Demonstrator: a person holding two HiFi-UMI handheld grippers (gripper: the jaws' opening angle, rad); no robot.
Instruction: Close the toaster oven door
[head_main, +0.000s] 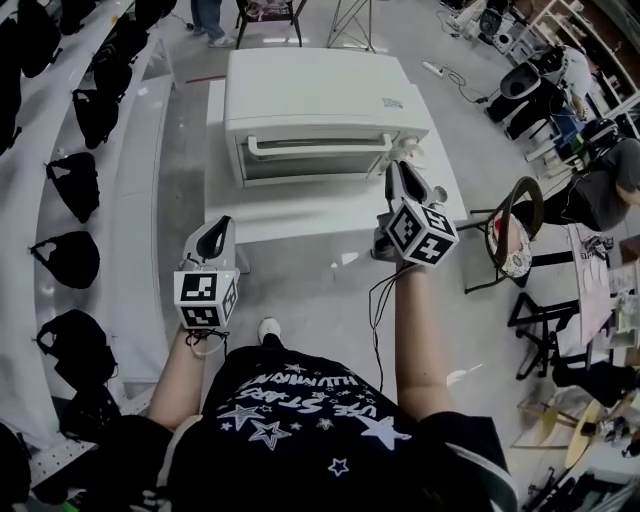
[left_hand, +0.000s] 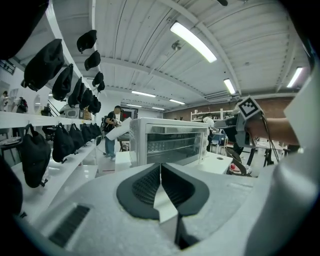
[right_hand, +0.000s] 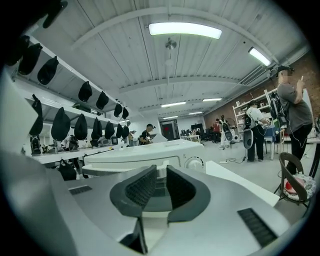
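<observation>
two empty tools: left tool (head_main: 214, 232) closed together, right tool (head_main: 397, 172) slightly apart near toaster oven (head_main: 318, 105).

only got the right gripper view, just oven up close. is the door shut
Observer: In the head view the oven door looks flat against the front, with the handle at the top.
Operator: wheres the left gripper
Observer: The left gripper is near the front left corner of the table, well short of the oven.
Operator: holding anything
Observer: No. Its jaws are together with nothing between them.
</observation>
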